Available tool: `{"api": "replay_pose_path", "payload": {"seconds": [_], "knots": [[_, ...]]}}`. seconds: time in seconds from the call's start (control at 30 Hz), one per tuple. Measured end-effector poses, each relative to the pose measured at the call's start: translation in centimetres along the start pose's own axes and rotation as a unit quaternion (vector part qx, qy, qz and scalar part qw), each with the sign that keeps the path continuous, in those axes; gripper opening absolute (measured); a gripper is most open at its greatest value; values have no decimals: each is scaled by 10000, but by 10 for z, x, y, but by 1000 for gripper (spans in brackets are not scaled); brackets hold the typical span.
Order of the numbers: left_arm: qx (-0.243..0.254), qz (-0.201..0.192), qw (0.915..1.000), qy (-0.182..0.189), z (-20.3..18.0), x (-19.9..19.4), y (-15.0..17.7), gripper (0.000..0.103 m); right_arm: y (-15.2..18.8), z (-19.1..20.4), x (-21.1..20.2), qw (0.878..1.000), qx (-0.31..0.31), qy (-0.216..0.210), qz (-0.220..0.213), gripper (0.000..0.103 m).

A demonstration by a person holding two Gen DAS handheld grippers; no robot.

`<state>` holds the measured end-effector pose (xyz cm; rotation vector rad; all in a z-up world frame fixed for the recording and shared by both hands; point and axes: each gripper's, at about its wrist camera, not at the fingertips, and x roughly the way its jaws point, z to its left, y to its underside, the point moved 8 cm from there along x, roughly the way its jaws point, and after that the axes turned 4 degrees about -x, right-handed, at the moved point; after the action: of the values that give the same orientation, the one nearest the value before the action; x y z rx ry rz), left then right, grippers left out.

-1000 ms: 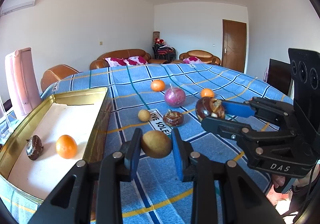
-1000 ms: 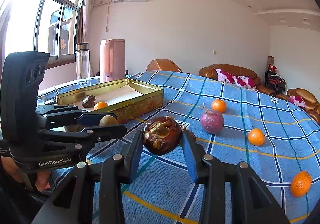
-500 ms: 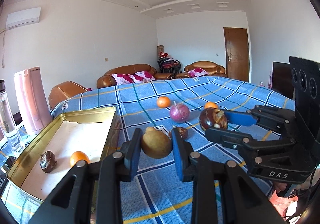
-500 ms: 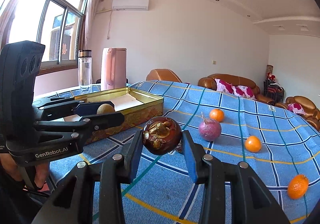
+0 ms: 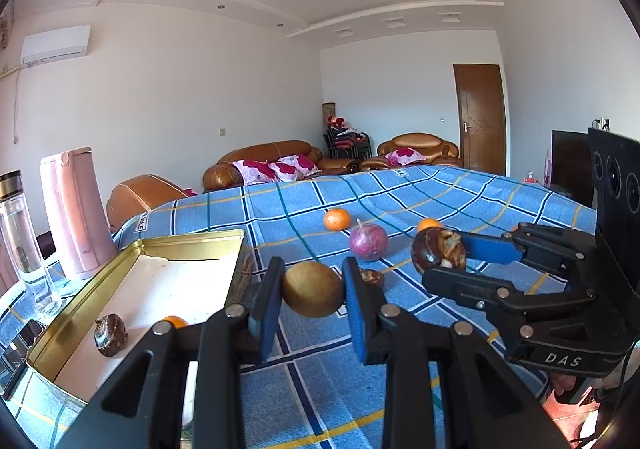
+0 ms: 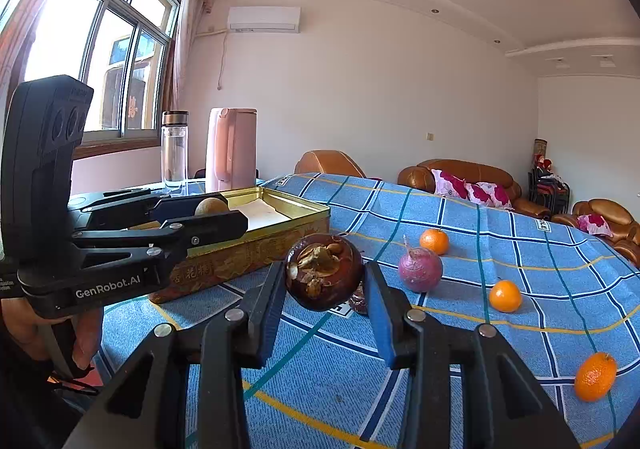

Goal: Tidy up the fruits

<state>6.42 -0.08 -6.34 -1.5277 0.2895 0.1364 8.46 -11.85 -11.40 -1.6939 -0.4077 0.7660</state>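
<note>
- The left gripper (image 5: 311, 289) is holding a tan round fruit (image 5: 312, 289) between its fingers, above the table (image 5: 400, 193), beside the gold tin (image 5: 132, 261).
- The right gripper (image 6: 325, 273) is gripping a dark brown fruit (image 6: 325, 271), raised over the table.

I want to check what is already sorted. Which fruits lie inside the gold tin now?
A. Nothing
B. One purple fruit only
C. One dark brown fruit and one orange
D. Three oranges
C: in the left wrist view the gold tin holds a dark brown fruit and an orange.
</note>
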Motion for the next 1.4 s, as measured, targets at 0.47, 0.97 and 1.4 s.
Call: {"api": "replay_pose_path", "payload": {"seconds": [0.47,0.97,1.4], "knots": [[38,-171,9998,-56,-2,-8,-11,31,-2,-2,-5,9998,54,2,-168,41],[109,-278,9994,-165,0,-9,-27,31,-9,-8,-7,9993,241,-57,-286,41],[22,-356,9990,-284,8,-9,-43,31,-40,9,-2,9988,-6,-184,-443,41]]}}
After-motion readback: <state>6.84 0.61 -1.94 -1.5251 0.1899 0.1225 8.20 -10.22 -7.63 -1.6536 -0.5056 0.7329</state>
